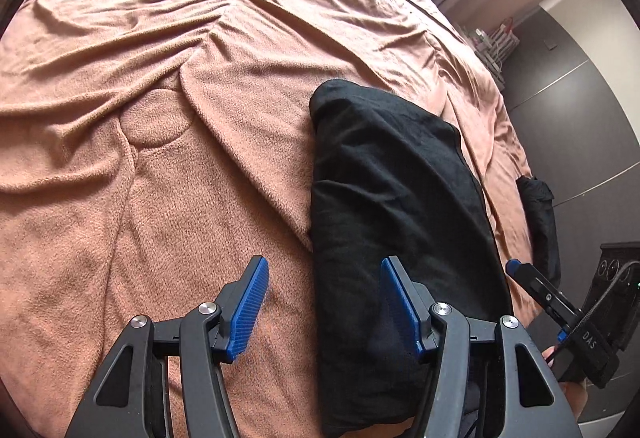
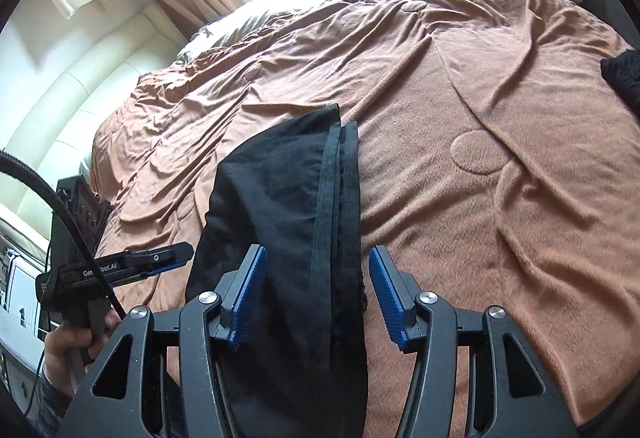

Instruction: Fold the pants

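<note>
Right wrist view showed the right claw (image 2: 316, 294) released, jaws apart over the folded black pants (image 2: 280, 222), gripping nothing. Left claw (image 1: 324, 302) also hung released, straddling the bundle's edge on the brown blanket (image 1: 160, 118). Likely risk: the loose waistband layers might slide apart, or a pad might snag the cloth and undo the fold.

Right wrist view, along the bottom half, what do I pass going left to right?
Hand holding the left claw → folded black pants → brown blanket → another dark garment at the right edge.
</note>
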`<state>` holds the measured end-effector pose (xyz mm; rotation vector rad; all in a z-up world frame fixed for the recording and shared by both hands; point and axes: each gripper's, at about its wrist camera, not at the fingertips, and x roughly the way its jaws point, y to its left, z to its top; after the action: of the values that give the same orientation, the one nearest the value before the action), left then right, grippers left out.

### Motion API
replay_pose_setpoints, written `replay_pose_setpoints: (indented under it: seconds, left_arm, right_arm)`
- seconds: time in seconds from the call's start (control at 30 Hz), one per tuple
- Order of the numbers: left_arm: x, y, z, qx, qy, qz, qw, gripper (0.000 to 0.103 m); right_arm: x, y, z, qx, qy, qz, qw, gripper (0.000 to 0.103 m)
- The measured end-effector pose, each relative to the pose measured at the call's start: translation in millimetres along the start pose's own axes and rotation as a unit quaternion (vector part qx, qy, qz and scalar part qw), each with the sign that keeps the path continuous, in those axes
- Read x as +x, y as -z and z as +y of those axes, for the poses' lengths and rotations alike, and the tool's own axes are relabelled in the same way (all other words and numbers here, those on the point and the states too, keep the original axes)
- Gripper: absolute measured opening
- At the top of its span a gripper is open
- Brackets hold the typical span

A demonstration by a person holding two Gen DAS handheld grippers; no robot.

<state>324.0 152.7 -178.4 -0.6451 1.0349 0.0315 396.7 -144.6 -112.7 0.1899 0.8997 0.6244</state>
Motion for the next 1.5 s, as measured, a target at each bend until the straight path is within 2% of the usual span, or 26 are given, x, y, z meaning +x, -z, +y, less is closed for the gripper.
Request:
replay_pose_setpoints:
  seconds: [0.2, 0.47, 0.7, 0.77, 0.8, 0.83, 1.07, 1.2, 1.3, 1.37, 1.43, 1.5]
  left_arm:
    - [3, -7, 1, -0.005, -0.005, -0.003, 1.0, 0.061]
    - [7, -12, 0, -0.005, -0.004, -0.003, 1.0, 0.061]
    - [8, -15, 2, -0.011, -0.004, -0.005, 0.9999, 0.061]
    - [8, -15, 3, -0.012, -0.004, -0.005, 0.9999, 0.061]
    - [9, -16, 3, -0.013, -0.003, -0.005, 0.9999, 0.061]
    - [9, -16, 2, -0.013, -0.003, -0.005, 0.9999, 0.061]
    - [9, -16, 1, -0.013, 0.004, -0.005, 0.9999, 0.061]
    - [12, -19, 1, -0.018, 0.018, -0.004, 0.9997, 0.061]
    - [13, -21, 3, -0.024, 0.028, -0.006, 0.9993, 0.061]
    - [15, -23, 5, -0.03, 0.035, -0.004, 0.9989, 0.06]
    - [18, -25, 8, -0.039, 0.043, -0.002, 0.9983, 0.057]
    - [20, -28, 10, -0.044, 0.053, -0.002, 0.9976, 0.057]
  right_arm:
    - [23, -24, 11, -0.027, 0.01, -0.003, 1.0, 0.052]
    - [52, -37, 20, -0.054, 0.013, 0.013, 0.998, 0.034]
    - [72, -45, 18, -0.042, 0.026, 0.032, 0.998, 0.033]
    - [74, -47, 18, -0.034, 0.02, 0.038, 0.999, 0.024]
    - [75, -48, 19, -0.034, 0.015, 0.04, 0.999, 0.011]
    - [74, -48, 18, -0.035, 0.012, 0.039, 0.999, 0.007]
    - [53, -46, 9, -0.023, 0.036, 0.006, 0.999, 0.003]
    - [49, -37, 8, -0.024, 0.034, 0.011, 0.999, 0.003]
    - [48, -35, 5, -0.011, 0.017, 0.027, 0.999, 0.008]
    - [45, -37, -1, -0.003, 0.008, 0.03, 1.0, 0.023]
    - [44, -39, -6, 0.001, -0.004, 0.029, 1.0, 0.056]
    - [43, -39, -13, 0.004, -0.017, 0.029, 0.999, 0.062]
